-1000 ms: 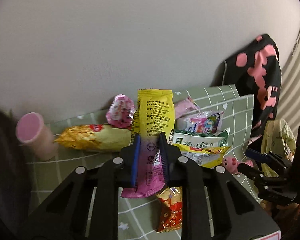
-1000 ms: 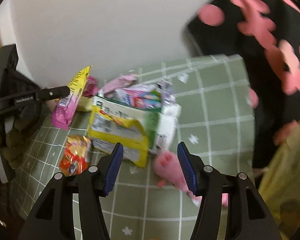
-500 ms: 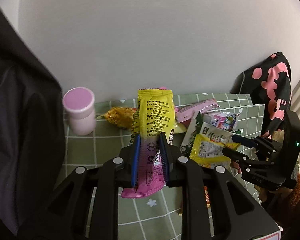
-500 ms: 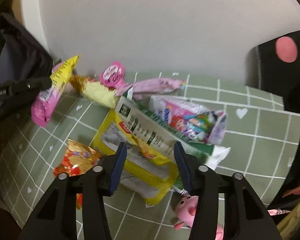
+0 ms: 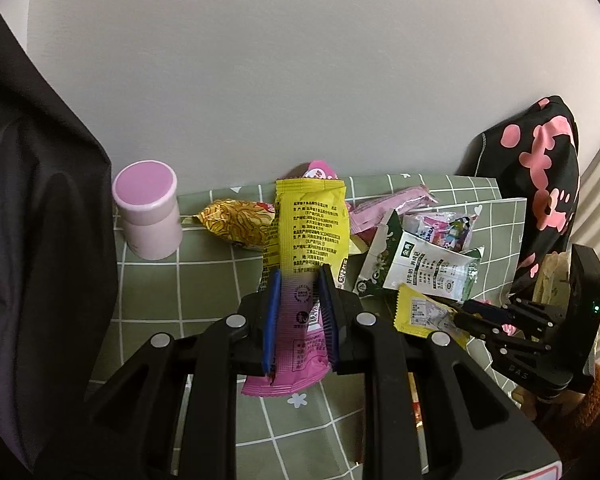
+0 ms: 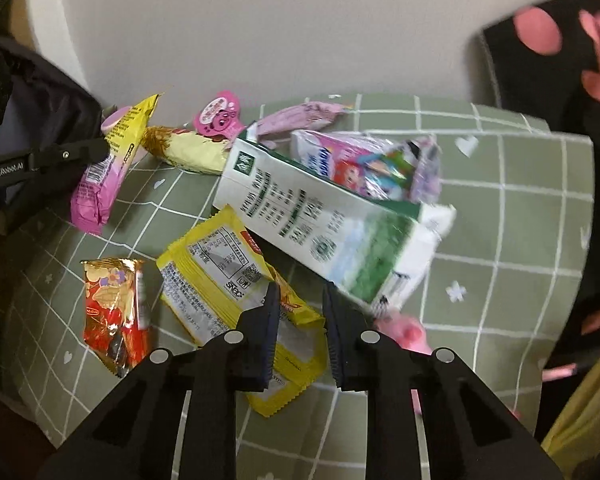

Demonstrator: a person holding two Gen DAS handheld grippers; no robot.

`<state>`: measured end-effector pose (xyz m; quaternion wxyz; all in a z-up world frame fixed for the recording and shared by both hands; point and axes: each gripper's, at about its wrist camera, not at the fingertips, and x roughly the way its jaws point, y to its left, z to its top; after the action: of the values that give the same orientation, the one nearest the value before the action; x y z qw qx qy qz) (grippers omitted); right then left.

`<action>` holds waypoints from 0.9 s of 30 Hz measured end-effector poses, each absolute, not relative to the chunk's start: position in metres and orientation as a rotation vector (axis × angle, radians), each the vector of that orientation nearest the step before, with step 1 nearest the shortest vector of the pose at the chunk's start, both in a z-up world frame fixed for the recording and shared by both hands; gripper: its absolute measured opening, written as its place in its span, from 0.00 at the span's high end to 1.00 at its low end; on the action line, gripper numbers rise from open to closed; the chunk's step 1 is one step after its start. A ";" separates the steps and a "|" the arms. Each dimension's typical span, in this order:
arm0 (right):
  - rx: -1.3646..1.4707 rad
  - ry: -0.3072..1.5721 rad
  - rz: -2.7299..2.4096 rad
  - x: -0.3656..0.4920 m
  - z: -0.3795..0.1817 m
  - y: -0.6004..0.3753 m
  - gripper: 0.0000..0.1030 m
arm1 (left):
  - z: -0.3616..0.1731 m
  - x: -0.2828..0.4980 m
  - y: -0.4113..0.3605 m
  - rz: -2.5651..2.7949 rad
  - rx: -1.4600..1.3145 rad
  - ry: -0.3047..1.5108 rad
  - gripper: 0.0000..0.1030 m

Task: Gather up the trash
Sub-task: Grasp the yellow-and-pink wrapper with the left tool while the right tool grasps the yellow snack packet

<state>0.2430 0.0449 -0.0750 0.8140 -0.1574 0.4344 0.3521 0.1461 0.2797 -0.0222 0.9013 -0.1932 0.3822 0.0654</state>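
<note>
Left gripper (image 5: 298,312) clamped on yellow-pink wrapper (image 5: 306,240), held above the green checked cloth (image 5: 204,280). Right gripper (image 6: 300,316) jaws just closing around corner of yellow packet (image 6: 216,272); pad contact unclear. Packet lies partly under the green-white carton (image 6: 324,220), which is motion-blurred.

both wrist cams close, angled down at table (image 5: 204,280), sharing wrapper pile (image 6: 300,208)

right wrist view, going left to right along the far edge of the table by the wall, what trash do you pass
yellow and pink wrapper held in the left gripper → gold snack packet → pink cartoon-face packet → long pale pink wrapper
</note>
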 end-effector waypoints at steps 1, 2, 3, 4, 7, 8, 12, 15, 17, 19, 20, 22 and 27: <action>-0.330 0.928 0.743 0.241 -0.074 0.042 0.79 | -0.022 0.147 0.279 0.132 -0.400 0.790 0.82; -0.328 0.929 0.738 0.240 -0.073 0.039 0.79 | -0.022 0.147 0.278 0.128 -0.399 0.789 0.82; -0.324 0.932 0.733 0.239 -0.073 0.036 0.79 | -0.022 0.147 0.277 0.122 -0.397 0.789 0.82; -0.319 0.937 0.729 0.237 -0.073 0.032 0.79 | -0.022 0.148 0.276 0.118 -0.397 0.788 0.82; -0.302 0.954 0.712 0.230 -0.077 0.022 0.79 | -0.022 0.148 0.271 0.105 -0.391 0.789 0.82; -0.299 0.958 0.707 0.228 -0.078 0.019 0.79 | -0.022 0.148 0.269 0.100 -0.389 0.791 0.82; -0.280 0.974 0.685 0.218 -0.083 0.004 0.79 | -0.022 0.148 0.262 0.087 -0.379 0.796 0.82; -0.260 0.984 0.665 0.214 -0.087 -0.006 0.80 | -0.020 0.147 0.257 0.079 -0.367 0.796 0.82; -0.247 0.985 0.654 0.211 -0.088 -0.013 0.81 | -0.018 0.145 0.255 0.074 -0.363 0.793 0.82; -0.235 0.981 0.640 0.208 -0.088 -0.021 0.82 | -0.017 0.144 0.252 0.069 -0.362 0.791 0.82; -0.226 0.980 0.628 0.205 -0.088 -0.027 0.82 | -0.017 0.143 0.251 0.066 -0.361 0.790 0.82; -0.214 0.977 0.609 0.201 -0.088 -0.035 0.82 | -0.016 0.141 0.247 0.060 -0.357 0.792 0.82; -0.135 0.947 0.646 0.195 -0.078 -0.054 0.80 | -0.016 0.139 0.237 0.044 -0.334 0.793 0.82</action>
<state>0.1946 -0.0544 -0.0778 0.8380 -0.0637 0.4478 0.3052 0.1390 0.2370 -0.0157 0.9086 -0.1619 0.3843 0.0215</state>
